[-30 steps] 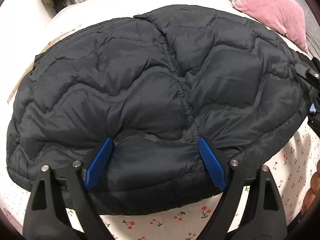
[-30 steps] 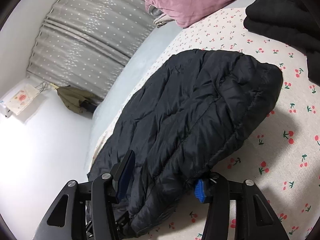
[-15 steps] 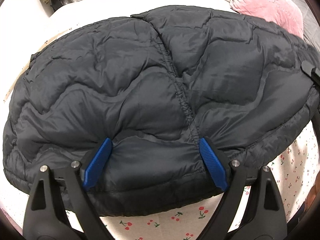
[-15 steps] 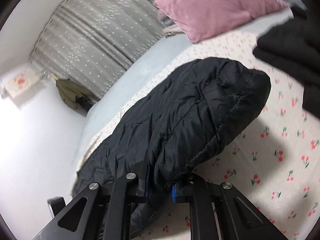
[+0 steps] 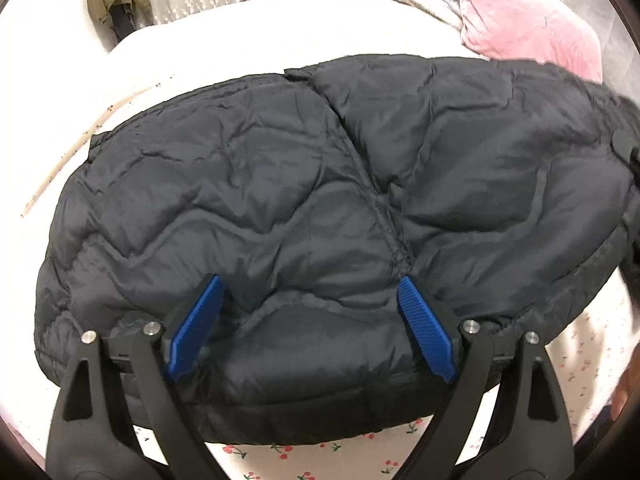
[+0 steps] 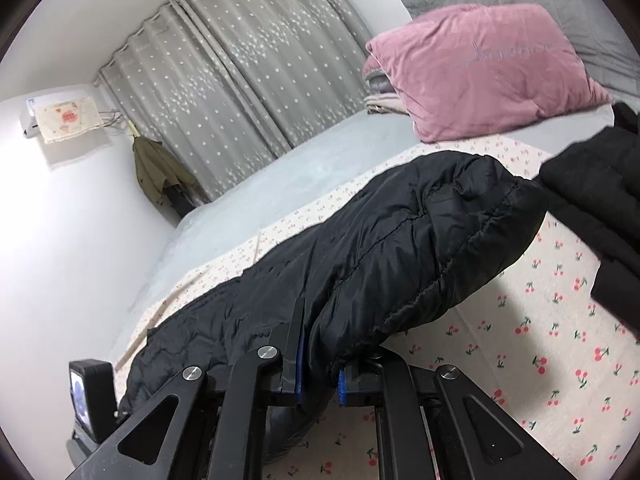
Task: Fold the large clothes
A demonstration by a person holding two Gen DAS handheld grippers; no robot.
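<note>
Two grippers worked the jacket (image 5: 320, 208) on the bed (image 6: 560, 340): the right gripper (image 6: 318, 380) had just clenched its near edge, its length running away; the left gripper (image 5: 312, 320) straddled it, released.

We closed the right gripper (image 6: 318, 376) on the jacket's (image 6: 400, 248) edge and lifted that end off the bed (image 6: 560, 340), rolling the wrist; the left view drew back slightly.

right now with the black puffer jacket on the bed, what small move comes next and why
Probably close the left tongs on the black quilted puffer jacket: they stand wide open around its near hem, while the right tongs have just closed on its edge.
</note>
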